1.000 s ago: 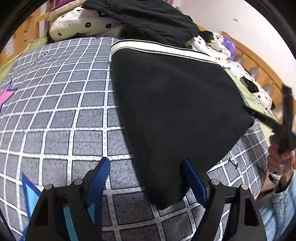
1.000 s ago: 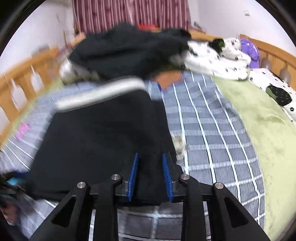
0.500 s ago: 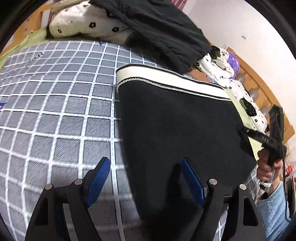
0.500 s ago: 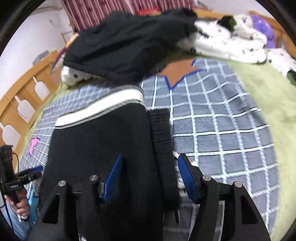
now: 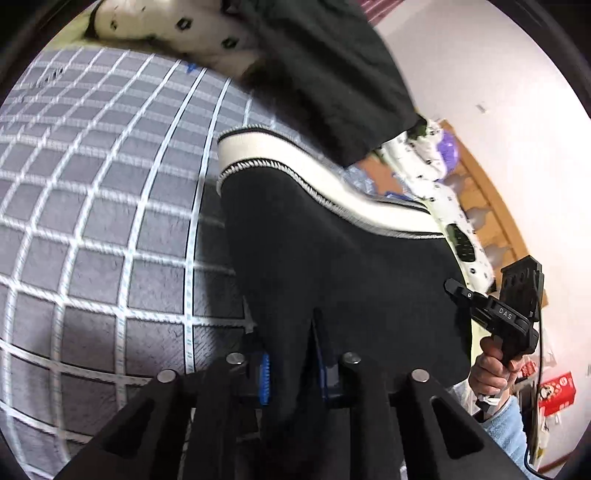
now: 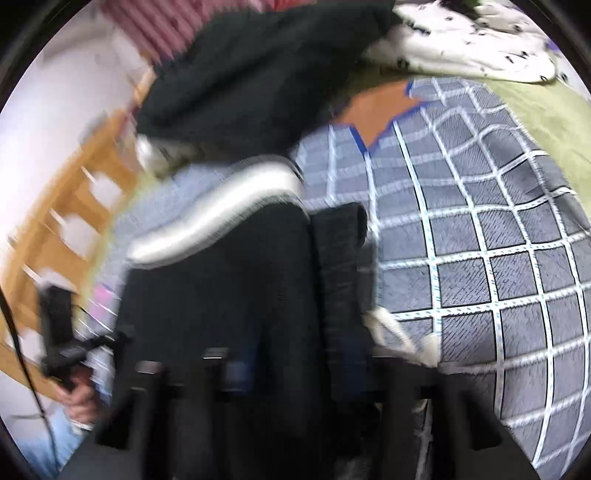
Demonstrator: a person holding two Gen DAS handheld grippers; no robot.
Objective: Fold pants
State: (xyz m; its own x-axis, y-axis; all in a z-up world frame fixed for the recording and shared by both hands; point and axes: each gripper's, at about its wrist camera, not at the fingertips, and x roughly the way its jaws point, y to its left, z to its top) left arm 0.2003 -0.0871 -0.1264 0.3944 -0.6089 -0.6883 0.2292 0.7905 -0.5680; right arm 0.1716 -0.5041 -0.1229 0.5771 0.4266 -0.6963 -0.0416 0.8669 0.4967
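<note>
Left wrist view: my left gripper (image 5: 293, 363) has just closed, its fingers clamped on the pants' (image 5: 343, 266) near edge. Right gripper (image 6: 295, 363) has also been closing onto black cloth, though blur hides the fingers' contact. Pants lie flat on the bed (image 5: 110, 221), white waistband (image 5: 295, 173) farthest from me, over a grey checked cover. Beyond: a dark garment (image 5: 332, 74), spotted bedding (image 6: 461, 44), a wooden rail (image 6: 74, 221), pale walls.

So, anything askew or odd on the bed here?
A dark garment lies heaped over the spotted bedding, untidy. The black pants lie flat, nothing damaged; a pale cord trails from their near edge.
</note>
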